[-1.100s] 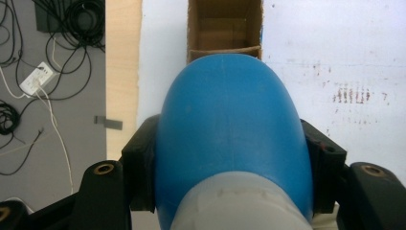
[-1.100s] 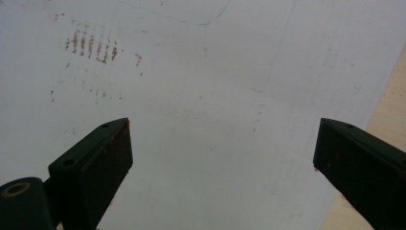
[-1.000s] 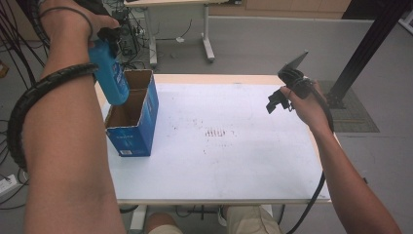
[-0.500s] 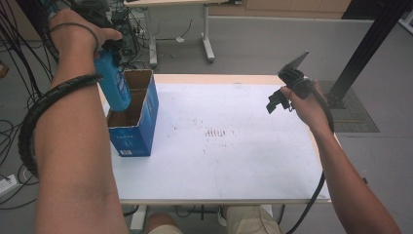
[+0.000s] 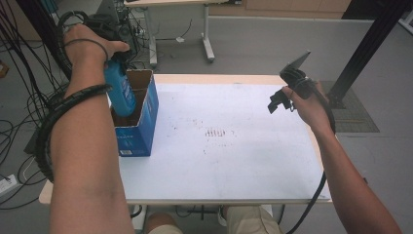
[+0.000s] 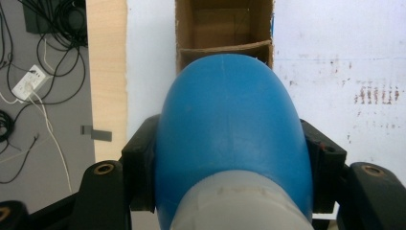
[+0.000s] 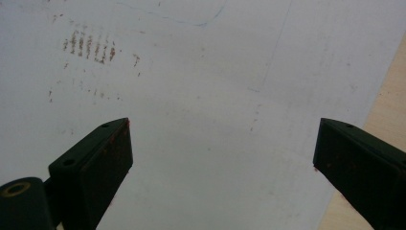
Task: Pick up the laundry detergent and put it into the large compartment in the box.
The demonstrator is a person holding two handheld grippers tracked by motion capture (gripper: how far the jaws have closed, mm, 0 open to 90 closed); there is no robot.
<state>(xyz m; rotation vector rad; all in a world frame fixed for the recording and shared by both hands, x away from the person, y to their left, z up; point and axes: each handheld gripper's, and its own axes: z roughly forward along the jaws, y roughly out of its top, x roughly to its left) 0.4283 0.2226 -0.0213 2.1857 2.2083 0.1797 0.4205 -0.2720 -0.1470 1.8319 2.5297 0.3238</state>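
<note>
Two compartments of the box (image 6: 224, 36) appear beyond the clamped bottle (image 6: 230, 139).

A bright blue bottle (image 6: 230, 139) with a pale grey neck, black jaws either side, a blue box (image 5: 141, 129) showing brown cardboard inside, and a white table (image 5: 234, 146) edged in light wood, speckled with rusty brown marks (image 5: 214, 132).
</note>
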